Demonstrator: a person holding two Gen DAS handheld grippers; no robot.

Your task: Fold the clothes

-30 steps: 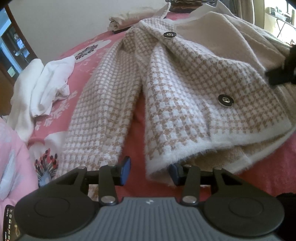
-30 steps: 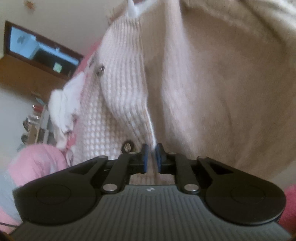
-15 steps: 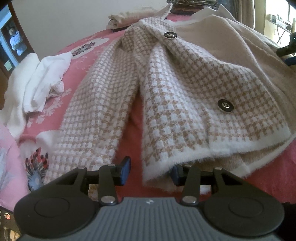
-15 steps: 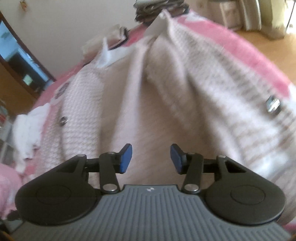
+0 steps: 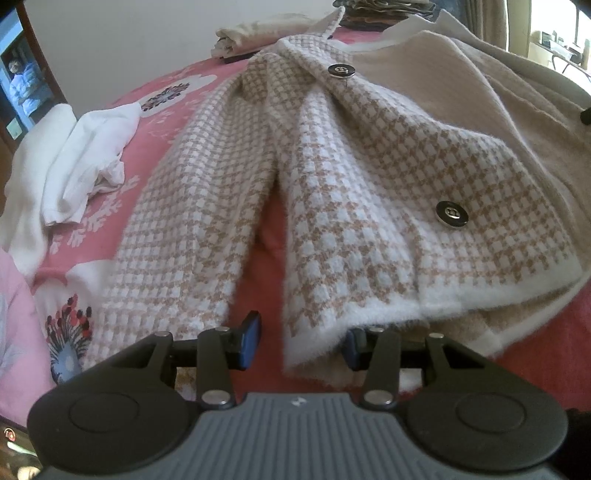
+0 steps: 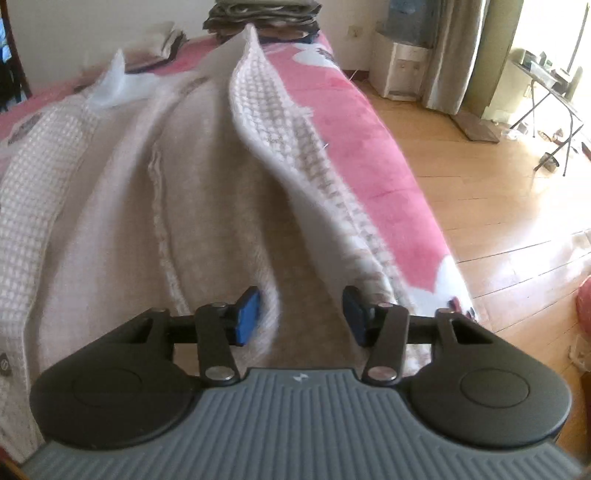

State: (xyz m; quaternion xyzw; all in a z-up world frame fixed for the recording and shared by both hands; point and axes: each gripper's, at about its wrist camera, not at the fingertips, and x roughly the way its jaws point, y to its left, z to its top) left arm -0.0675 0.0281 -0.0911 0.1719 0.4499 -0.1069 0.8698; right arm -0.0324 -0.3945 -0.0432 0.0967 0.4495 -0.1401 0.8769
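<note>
Since 1 second ago: right gripper (image 6: pixel 301 314) let go of the white front edge it pinched, swung off toward the far side of the bed; jaws spread and still opening, nothing between the pads, only beige lining beneath. Left gripper (image 5: pixel 301 341) barely shifted, jaws at the same half-wide gap as before.

Left wrist view: houndstooth jacket (image 5: pixel 354 177), beige and white check, spread open across pink bedspread (image 5: pixel 162 122), plain beige inside facing up on the right. Front panel folded over the lining, carrying 2 dark round buttons, upper button (image 5: pixel 341 71) near the collar, lower button (image 5: pixel 451 213) near the hem. Sleeve (image 5: pixel 177 236) lying straight down the left side, cuff reaching the left finger. Fuzzy white hem corner (image 5: pixel 325 328) sitting between the blue pads, just beside the right pad; contact not clear, no squeeze visible, so not gripped as far as can be told. White garment (image 5: pixel 77 162) crumpled at the left edge of the bed, apart from the jacket. Folded beige cloth (image 5: pixel 255 35) and a dark stack (image 5: pixel 384 9) at the far end.

Right wrist view: somewhat blurred. Jacket lining (image 6: pixel 207 206) running away from the camera, checked front edge (image 6: pixel 291 133) curling up along the right, bedspread beyond it, wooden floor (image 6: pixel 480 177) further right.
</note>
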